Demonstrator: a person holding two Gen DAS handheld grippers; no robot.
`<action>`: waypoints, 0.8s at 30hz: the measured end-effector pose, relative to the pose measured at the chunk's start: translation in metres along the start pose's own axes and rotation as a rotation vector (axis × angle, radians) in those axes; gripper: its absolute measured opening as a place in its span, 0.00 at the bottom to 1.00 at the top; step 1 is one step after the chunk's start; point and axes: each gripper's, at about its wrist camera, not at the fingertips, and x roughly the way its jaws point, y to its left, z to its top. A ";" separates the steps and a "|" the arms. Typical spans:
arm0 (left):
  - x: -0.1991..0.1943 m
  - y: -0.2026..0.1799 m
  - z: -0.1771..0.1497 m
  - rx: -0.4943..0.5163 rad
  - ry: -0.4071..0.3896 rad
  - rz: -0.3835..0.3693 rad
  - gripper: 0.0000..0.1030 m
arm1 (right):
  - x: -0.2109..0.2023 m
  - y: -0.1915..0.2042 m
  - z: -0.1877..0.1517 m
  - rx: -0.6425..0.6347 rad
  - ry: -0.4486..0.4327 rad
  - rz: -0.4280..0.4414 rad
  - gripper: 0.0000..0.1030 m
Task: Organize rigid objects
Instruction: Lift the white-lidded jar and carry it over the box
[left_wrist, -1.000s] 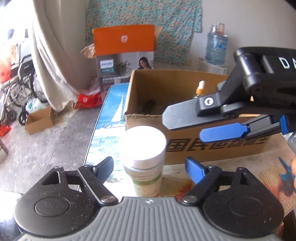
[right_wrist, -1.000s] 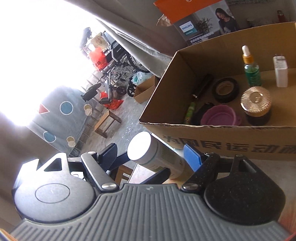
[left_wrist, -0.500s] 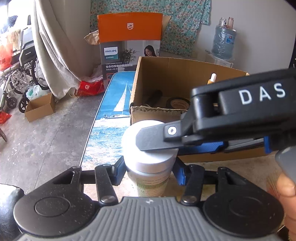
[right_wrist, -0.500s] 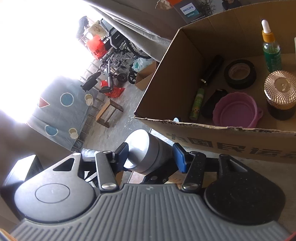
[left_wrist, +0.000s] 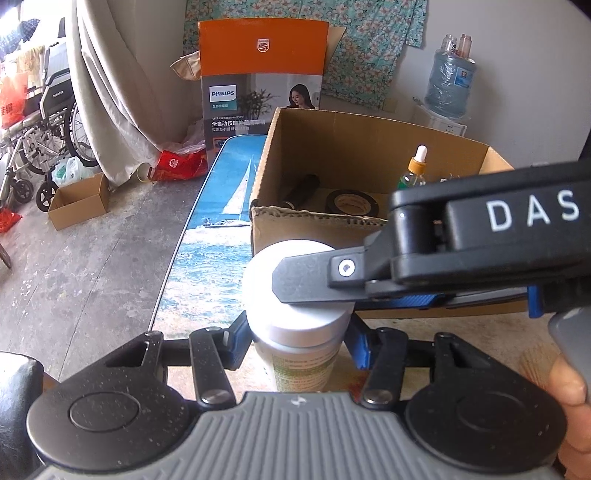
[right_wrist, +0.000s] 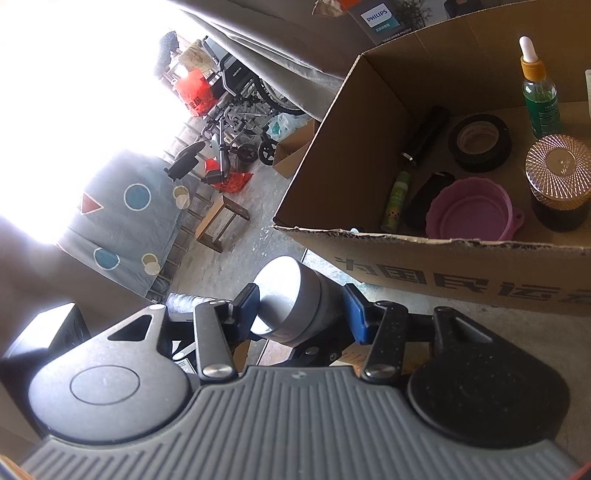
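Observation:
A white-capped bottle with a green label (left_wrist: 301, 354) stands upright on the table just in front of the cardboard box (left_wrist: 314, 229). My left gripper (left_wrist: 297, 341) is shut on the bottle's body below the cap. My right gripper (right_wrist: 301, 312) comes in from the right and is shut on the bottle's cap (right_wrist: 288, 295); its black arm (left_wrist: 461, 258) crosses the left wrist view over the cap (left_wrist: 266, 280). The box (right_wrist: 461, 266) holds a black tape roll (right_wrist: 480, 142), a green dropper bottle (right_wrist: 539, 96), a pink bowl (right_wrist: 469, 208), a gold-lidded jar (right_wrist: 559, 173) and dark tubes.
A sailboat-print panel (left_wrist: 218, 236) lies left of the box. An orange Philips carton (left_wrist: 262, 81) stands behind it. A wheelchair (left_wrist: 40, 122), a small cardboard box (left_wrist: 79, 201) and a curtain are on the floor side at left. A water jug (left_wrist: 448, 85) stands at back right.
Both grippers have closed on the bottle: the left around its body, the right around its cap. The right gripper moved in over the bottle from the right.

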 end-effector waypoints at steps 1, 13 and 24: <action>-0.001 -0.001 0.000 0.001 -0.001 0.000 0.52 | -0.002 0.000 -0.001 -0.001 -0.002 0.000 0.47; -0.023 -0.013 -0.002 0.020 -0.033 0.002 0.52 | -0.021 0.005 -0.007 -0.023 -0.040 0.009 0.47; -0.053 -0.019 -0.006 0.038 -0.091 0.016 0.52 | -0.044 0.018 -0.014 -0.058 -0.072 0.024 0.47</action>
